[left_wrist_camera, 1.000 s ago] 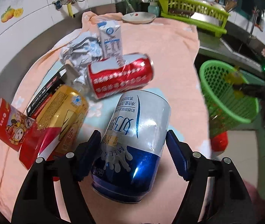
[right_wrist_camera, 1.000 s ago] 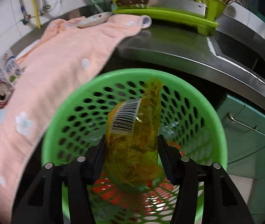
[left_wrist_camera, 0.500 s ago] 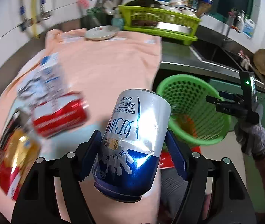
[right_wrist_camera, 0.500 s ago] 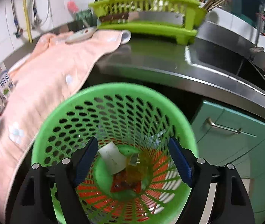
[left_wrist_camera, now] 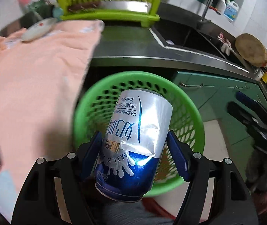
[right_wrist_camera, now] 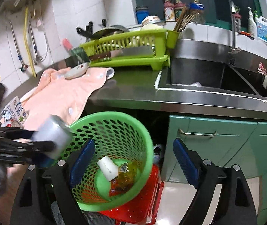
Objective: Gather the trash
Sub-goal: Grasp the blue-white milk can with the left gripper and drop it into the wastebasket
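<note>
Over the green basket (left_wrist_camera: 188, 101) the left hand-held gripper (left_wrist_camera: 134, 157) now holds the big silver and blue milk can (left_wrist_camera: 135, 136). A second ago that can was low over the pink towel (left_wrist_camera: 34, 78) on the table, next to the other trash. Now the towel has slid off to 9 o'clock in the left view, and the basket's round mouth sits right behind the can. Both blue pads press on the can's sides, and the can has a dent where they squeeze it.

Across at 3 o'clock in the same view is the right hand-held gripper (right_wrist_camera: 133, 161). A second ago it held a yellow wrapper (right_wrist_camera: 126, 172). Its jaws are opening wide now, with nothing between them. The wrapper lies at the bottom of the basket, beside a white scrap of paper (right_wrist_camera: 108, 167).

So one piece of trash is in, and the can looks like the next to go. I think the left jaws only need to let go, once the can is fully over the hole. More trash, like the milk carton (right_wrist_camera: 18, 111), waits on the towel.
</note>
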`<state>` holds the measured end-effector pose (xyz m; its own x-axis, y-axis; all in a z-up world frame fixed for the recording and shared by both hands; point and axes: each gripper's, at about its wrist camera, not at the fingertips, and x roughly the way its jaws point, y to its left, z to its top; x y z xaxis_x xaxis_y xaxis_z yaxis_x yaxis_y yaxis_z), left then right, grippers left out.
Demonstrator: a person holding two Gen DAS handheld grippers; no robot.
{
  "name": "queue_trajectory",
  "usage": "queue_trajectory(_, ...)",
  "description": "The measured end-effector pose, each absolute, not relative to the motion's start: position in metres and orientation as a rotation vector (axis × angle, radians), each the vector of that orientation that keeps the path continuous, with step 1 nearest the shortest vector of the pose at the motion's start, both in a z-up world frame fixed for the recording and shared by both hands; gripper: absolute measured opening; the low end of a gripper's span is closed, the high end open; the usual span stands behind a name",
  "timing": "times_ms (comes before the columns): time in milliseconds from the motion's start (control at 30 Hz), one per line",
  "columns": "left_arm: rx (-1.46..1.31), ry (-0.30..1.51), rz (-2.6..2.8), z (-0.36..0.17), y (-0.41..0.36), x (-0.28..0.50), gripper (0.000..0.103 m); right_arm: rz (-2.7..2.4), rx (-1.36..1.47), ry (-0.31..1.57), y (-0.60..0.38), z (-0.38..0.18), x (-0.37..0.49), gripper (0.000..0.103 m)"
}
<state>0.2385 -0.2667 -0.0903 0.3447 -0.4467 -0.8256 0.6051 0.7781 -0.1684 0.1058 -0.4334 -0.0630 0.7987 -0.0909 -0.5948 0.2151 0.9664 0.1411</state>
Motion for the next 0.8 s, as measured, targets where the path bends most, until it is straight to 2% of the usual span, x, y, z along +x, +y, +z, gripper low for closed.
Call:
queue_trajectory(400,0.202,1.242,-0.669,-0.182,-0.353,0.26,0.069,-0.172,0.236,0.634,-0.45,-0.085,0.092,0.082)
queue_trajectory(800,0.213,1.289,-0.652,-0.205,-0.379,0.264,0.071,-0.163,0.277,0.658,-0.451,-0.098,0.092,0.082)
